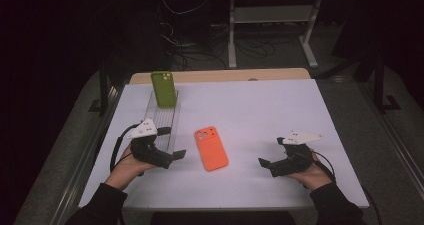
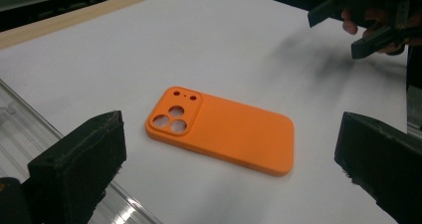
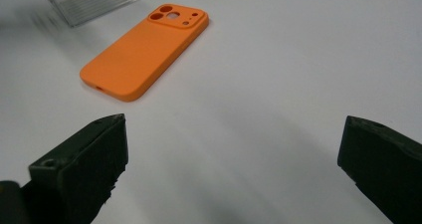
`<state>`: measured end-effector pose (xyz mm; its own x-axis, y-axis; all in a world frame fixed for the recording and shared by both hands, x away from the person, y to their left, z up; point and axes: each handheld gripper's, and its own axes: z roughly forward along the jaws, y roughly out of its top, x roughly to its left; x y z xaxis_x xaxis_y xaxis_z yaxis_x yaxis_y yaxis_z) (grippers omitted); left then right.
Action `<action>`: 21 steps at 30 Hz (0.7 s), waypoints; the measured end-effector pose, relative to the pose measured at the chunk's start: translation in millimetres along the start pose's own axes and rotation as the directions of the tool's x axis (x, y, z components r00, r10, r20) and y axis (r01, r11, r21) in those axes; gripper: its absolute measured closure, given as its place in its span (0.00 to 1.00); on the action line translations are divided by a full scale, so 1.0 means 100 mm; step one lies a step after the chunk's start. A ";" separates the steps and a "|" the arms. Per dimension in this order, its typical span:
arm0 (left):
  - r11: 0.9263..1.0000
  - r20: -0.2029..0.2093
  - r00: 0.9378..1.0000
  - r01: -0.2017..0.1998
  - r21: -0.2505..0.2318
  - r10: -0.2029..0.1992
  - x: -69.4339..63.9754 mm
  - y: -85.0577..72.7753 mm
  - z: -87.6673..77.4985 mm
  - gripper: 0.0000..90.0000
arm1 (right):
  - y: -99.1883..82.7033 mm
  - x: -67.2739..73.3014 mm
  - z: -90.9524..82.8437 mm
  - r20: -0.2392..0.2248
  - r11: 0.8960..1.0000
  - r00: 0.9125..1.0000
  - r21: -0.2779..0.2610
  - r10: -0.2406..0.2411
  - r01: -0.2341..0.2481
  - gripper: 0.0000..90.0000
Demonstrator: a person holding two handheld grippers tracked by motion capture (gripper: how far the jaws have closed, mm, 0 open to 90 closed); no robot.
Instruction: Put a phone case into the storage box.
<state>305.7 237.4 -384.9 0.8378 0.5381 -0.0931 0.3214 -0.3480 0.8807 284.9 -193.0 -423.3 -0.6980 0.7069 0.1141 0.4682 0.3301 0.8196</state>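
Orange phone case [image 1: 211, 148] lies flat, back up, at centre of the high view on the white table [image 1: 260, 110], untouched. Left gripper [image 1: 175, 155] sits lower left, jaws spread wide, nothing between them; the case lies just ahead of them in the left gripper view. Right gripper [image 1: 270, 157] sits lower right, well apart from the case, jaws wide and empty. Green phone case [image 1: 164, 89] stands tilted in the clear slotted rack [image 1: 162, 122], upper left.
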 end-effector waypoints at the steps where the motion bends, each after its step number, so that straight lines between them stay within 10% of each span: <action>1: 1.000 0.000 1.000 -0.007 -0.012 0.007 -0.01 -0.02 0.01 0.00 | -0.01 0.00 -0.01 -0.001 1.000 1.000 0.000 -0.005 0.005 0.00; 21: 0.999 0.018 1.000 -0.009 -0.046 0.009 0.04 -0.05 -0.05 0.00 | 0.21 0.04 0.08 0.021 0.999 0.998 0.007 0.052 -0.052 0.00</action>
<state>305.2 245.5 -387.0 0.8487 0.5206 -0.0933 0.2937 -0.3173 0.9017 296.1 -178.0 -409.6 -0.6612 0.7361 0.1447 0.5076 0.2970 0.8087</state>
